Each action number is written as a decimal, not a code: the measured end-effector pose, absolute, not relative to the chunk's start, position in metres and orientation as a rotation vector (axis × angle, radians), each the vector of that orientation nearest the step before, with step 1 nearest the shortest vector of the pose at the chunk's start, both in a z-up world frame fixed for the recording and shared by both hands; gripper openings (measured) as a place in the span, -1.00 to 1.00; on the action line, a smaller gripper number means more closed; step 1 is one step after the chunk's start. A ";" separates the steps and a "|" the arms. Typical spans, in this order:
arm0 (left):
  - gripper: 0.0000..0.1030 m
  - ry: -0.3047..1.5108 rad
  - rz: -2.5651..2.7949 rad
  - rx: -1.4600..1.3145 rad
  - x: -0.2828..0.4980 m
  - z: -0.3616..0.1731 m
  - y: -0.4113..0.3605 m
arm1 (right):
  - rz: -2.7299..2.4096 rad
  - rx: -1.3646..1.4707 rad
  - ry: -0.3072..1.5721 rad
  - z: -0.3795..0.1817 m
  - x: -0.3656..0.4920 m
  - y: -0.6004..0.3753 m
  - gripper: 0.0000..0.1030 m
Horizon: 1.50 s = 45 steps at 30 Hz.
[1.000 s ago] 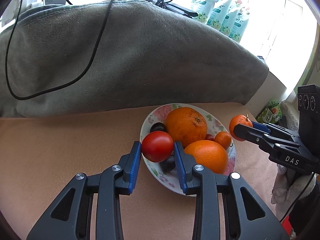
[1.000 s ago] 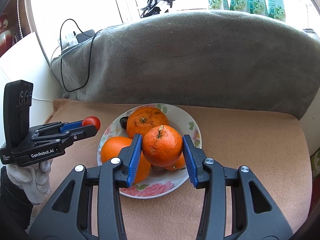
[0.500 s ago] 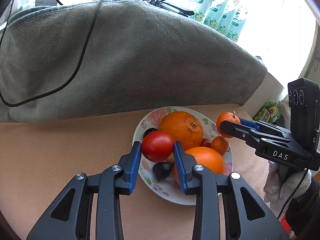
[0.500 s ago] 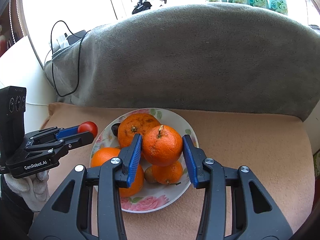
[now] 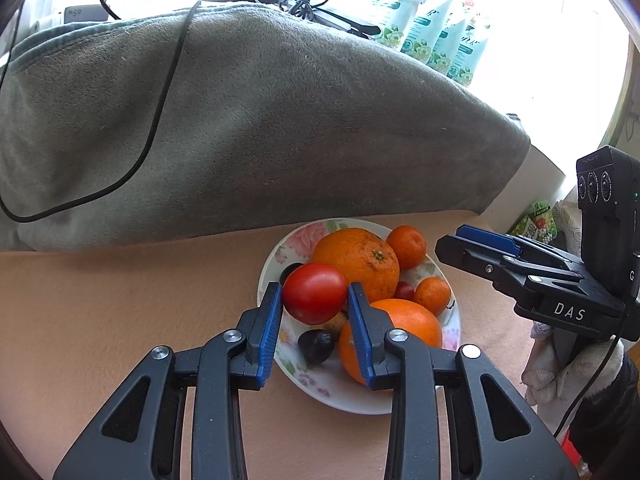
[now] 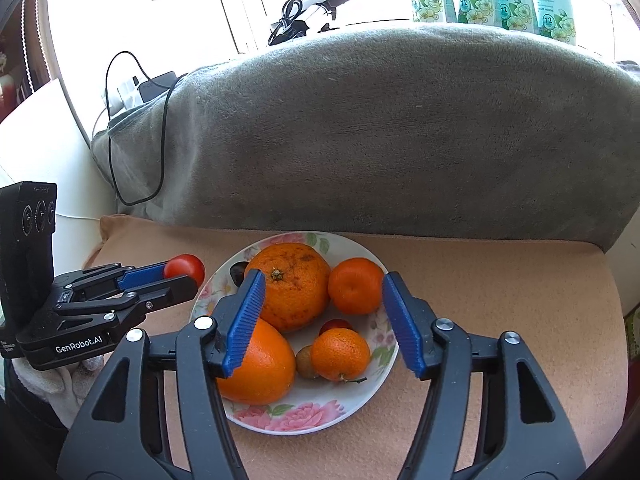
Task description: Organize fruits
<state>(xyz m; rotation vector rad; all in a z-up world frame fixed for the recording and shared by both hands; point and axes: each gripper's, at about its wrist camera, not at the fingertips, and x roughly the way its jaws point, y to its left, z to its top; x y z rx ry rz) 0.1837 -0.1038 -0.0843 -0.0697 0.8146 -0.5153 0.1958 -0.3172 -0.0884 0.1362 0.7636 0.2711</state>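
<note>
The step in hand looks like loading the flowered plate point(image 6: 308, 420) — one fruit is going down while another is waiting its turn.

Starting at the left: the left gripper point(image 5: 314, 306) is clamping a red tomato point(image 5: 315, 292) between its blue pads, with the plate lying just beyond and under it. From the right wrist view the tomato is sitting at about nine o'clock of the plate, off the rim and over the tan cloth point(image 6: 500, 300). My guess is that the next move for this hand is carrying the tomato over a free spot — the near-left part of the plate, beside the dark plum point(image 5: 316, 345), seems the roomiest — and letting go low, since a round tomato is likely to roll.

Moving right: the right gripper point(image 6: 324, 320) has just been opening, and its jaws are now standing well apart with nothing pressed between them. The small mandarin point(image 6: 355, 286) is resting on the plate at about one o'clock of the pile, touching the big orange point(image 6: 292, 286) and lying between the spread pads but clear of both. A second orange point(image 6: 256, 364), a smaller mandarin point(image 6: 340, 354) and a cherry tomato point(image 6: 335, 325) are filling the near side. This hand probably needs only to back away without nudging the stack.
</note>
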 end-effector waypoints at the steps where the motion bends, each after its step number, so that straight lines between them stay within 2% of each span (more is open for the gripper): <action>1: -0.39 0.814 -0.517 -0.070 0.183 -0.084 -0.104 | 0.271 0.137 0.762 -0.088 0.195 -0.317 0.23; 5: -0.38 0.812 -0.521 -0.061 0.181 -0.083 -0.105 | 0.261 0.147 0.756 -0.086 0.193 -0.320 0.24; 7: -0.19 0.805 -0.521 -0.061 0.180 -0.081 -0.106 | 0.257 0.153 0.753 -0.085 0.192 -0.322 0.29; 9: -0.13 0.796 -0.520 -0.061 0.179 -0.078 -0.106 | 0.250 0.155 0.747 -0.084 0.191 -0.323 0.36; 12: 0.11 0.784 -0.513 -0.057 0.177 -0.075 -0.105 | 0.243 0.158 0.740 -0.082 0.188 -0.324 0.47; 17: 0.12 0.779 -0.511 -0.057 0.174 -0.073 -0.104 | 0.233 0.157 0.728 -0.078 0.184 -0.325 0.62; 19: 0.20 0.778 -0.509 -0.056 0.173 -0.073 -0.104 | 0.232 0.160 0.723 -0.077 0.183 -0.325 0.69; 26: 0.23 0.769 -0.499 -0.051 0.166 -0.070 -0.102 | 0.224 0.159 0.719 -0.074 0.175 -0.324 0.73; 28: 0.31 0.765 -0.498 -0.051 0.165 -0.069 -0.102 | 0.224 0.160 0.720 -0.074 0.173 -0.324 0.74; 32: 0.33 0.757 -0.494 -0.044 0.159 -0.066 -0.100 | 0.222 0.164 0.716 -0.073 0.166 -0.324 0.76; 39: 0.49 0.747 -0.471 -0.047 0.145 -0.062 -0.094 | 0.206 0.193 0.689 -0.066 0.149 -0.329 0.91; 45: 0.53 0.741 -0.452 -0.048 0.133 -0.057 -0.088 | 0.202 0.220 0.685 -0.064 0.135 -0.332 0.92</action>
